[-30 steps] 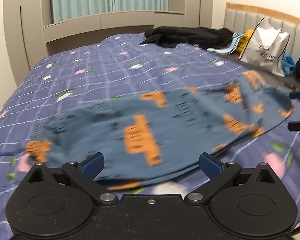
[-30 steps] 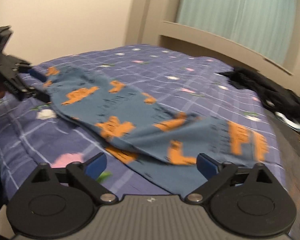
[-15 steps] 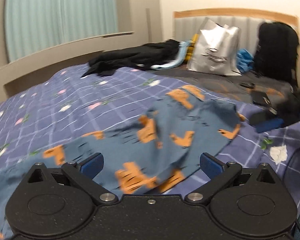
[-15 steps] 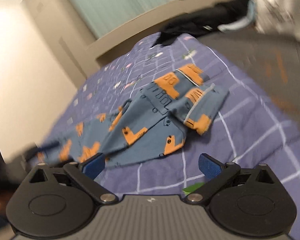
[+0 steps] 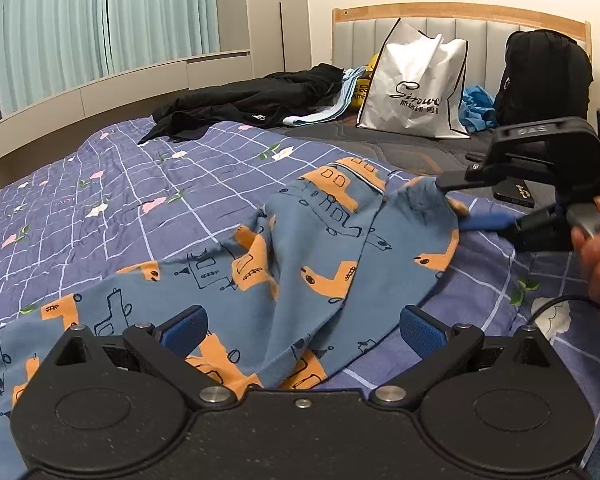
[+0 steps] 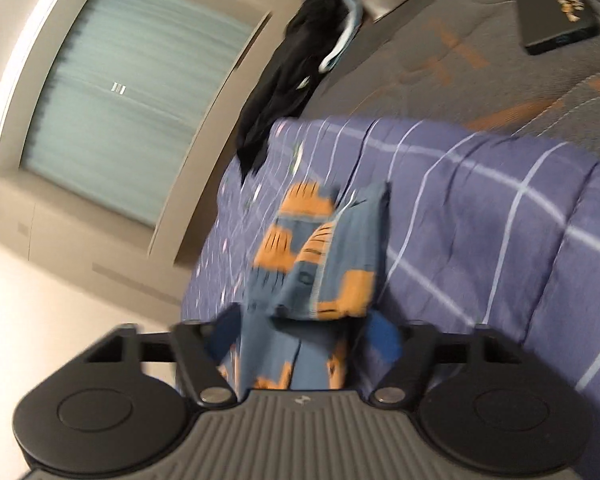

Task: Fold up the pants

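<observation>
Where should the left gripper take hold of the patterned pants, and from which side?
Judging by the pose, the near bunched edge of the pants, approached low from the bed's near side: fabric already lies between the open left gripper fingers, while the right gripper, which has been closing, has the far end.

Home bedroom: bed (image 5: 140, 184) with padded headboard (image 5: 476, 36), curtained window (image 5: 100, 28), strewn black clothes (image 5: 252, 100).
</observation>
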`<action>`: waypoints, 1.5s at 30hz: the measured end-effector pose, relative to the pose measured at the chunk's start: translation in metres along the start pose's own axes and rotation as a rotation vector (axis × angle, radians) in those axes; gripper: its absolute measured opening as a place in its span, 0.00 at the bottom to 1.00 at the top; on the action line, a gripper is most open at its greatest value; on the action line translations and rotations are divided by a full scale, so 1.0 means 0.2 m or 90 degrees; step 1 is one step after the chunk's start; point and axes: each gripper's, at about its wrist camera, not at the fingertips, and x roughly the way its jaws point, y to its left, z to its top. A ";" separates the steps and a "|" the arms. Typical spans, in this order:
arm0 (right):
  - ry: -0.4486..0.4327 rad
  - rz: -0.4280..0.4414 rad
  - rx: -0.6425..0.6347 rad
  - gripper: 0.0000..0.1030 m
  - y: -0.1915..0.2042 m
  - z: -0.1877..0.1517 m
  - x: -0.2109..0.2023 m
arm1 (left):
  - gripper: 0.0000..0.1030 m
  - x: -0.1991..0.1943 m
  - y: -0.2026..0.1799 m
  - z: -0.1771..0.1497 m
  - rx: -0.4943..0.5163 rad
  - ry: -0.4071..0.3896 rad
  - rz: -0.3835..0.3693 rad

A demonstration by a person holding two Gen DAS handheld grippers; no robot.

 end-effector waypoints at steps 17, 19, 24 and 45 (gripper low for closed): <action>-0.093 -0.213 -0.182 0.10 0.10 0.05 -0.16 | 0.99 -0.01 0.02 -0.03 0.004 -0.008 0.014; -0.098 -0.246 -0.209 0.15 0.13 0.03 -0.17 | 0.99 -0.01 0.02 -0.04 0.014 -0.007 0.019; -0.105 -0.277 -0.332 0.54 0.25 0.03 -0.13 | 0.93 -0.01 0.01 -0.05 0.048 -0.004 0.031; 0.076 -0.139 -0.263 0.08 0.26 0.37 0.57 | 0.16 0.06 0.06 -0.05 0.047 0.052 -0.006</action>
